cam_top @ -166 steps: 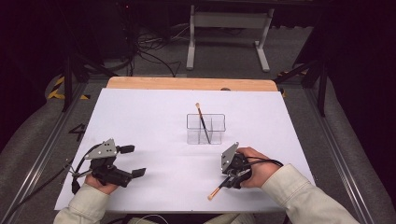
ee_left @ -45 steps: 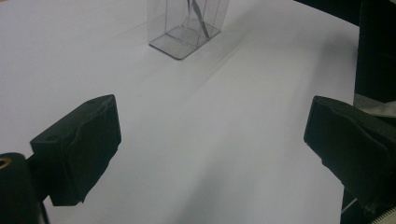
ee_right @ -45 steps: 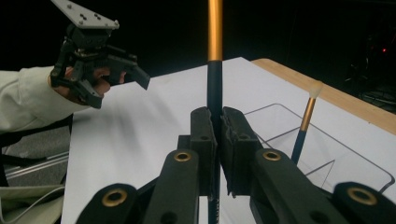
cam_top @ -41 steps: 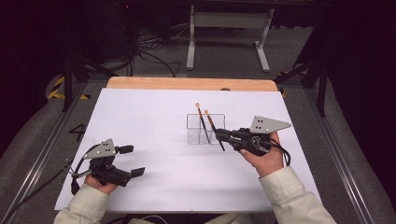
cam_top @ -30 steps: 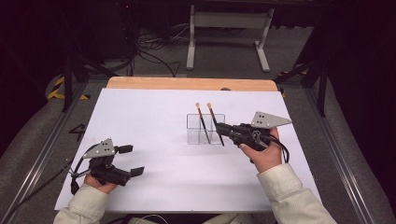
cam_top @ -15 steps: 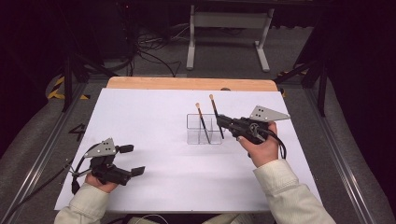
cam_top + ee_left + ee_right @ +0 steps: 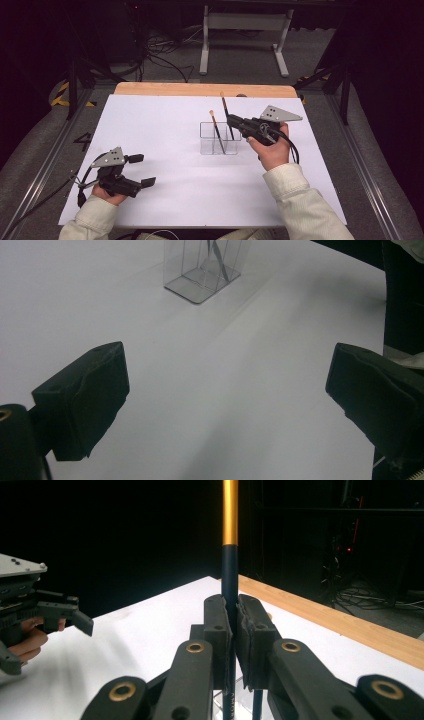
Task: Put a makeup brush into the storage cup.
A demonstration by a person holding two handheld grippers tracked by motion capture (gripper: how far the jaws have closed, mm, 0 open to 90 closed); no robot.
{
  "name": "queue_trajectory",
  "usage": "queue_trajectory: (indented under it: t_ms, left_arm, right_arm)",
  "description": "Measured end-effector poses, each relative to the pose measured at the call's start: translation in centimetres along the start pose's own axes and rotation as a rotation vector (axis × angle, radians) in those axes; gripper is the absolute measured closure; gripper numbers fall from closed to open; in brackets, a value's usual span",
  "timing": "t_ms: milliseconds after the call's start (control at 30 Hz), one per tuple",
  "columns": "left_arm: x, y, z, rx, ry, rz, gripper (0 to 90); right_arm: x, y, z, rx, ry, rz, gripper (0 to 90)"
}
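While the right gripper (image 7: pixel 231 120) hovers over the holder (image 7: pixel 219 138), its fingers (image 7: pixel 216 630) clamp the brush (image 7: pixel 230 570) upright.

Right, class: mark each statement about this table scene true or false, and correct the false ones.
1. The right tongs are clamped on a dark brush with a gold band. True.
2. The left tongs hold a brush. False: they stand wide apart with nothing between them, resting low over the white table.
3. A second brush already stands in the clear holder. True.
4. The held brush lies flat on the table. False: it is held about upright, over the holder.
5. The clear holder stands by the left hand. False: it stands next to the right tongs, far from the left hand.
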State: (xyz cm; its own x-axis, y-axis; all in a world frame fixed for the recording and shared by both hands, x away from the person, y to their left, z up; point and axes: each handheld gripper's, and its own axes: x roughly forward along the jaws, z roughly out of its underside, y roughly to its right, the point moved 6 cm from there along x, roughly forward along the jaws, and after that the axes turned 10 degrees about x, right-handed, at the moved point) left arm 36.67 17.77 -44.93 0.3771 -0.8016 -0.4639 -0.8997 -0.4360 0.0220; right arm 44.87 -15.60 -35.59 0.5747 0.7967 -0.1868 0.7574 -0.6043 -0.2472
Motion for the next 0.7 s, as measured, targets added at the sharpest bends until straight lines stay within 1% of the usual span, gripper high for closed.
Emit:
queue_trajectory:
  t_ms: [100,200,267,433,533,700]
  left_arm:
    - [0.0,-0.2,0.0,-0.002,0.005,0.005,4.3]
    - [0.1,-0.3,0.0,-0.019,0.013,0.014,4.3]
    - [0.1,-0.4,-0.1,-0.027,0.019,0.02,4.3]
    - [0.2,-0.6,0.0,-0.024,0.015,0.018,4.3]
    - [0.3,-0.5,0.0,-0.033,0.011,0.015,4.3]
    - [0.3,-0.5,0.0,-0.03,0.011,0.016,4.3]
  right_arm:
    - [0.5,0.1,-0.2,0.0,0.007,0.005,83.9]
    - [1.0,0.3,-0.4,0.012,0.015,0.022,83.9]
    - [1.3,0.3,-0.5,0.022,0.023,0.025,83.9]
    - [1.9,0.5,-0.7,0.024,0.033,0.033,83.9]
    - [2.1,0.7,-0.7,0.032,0.036,0.037,83.9]
    - [2.5,1.1,-0.5,0.046,0.043,0.05,83.9]
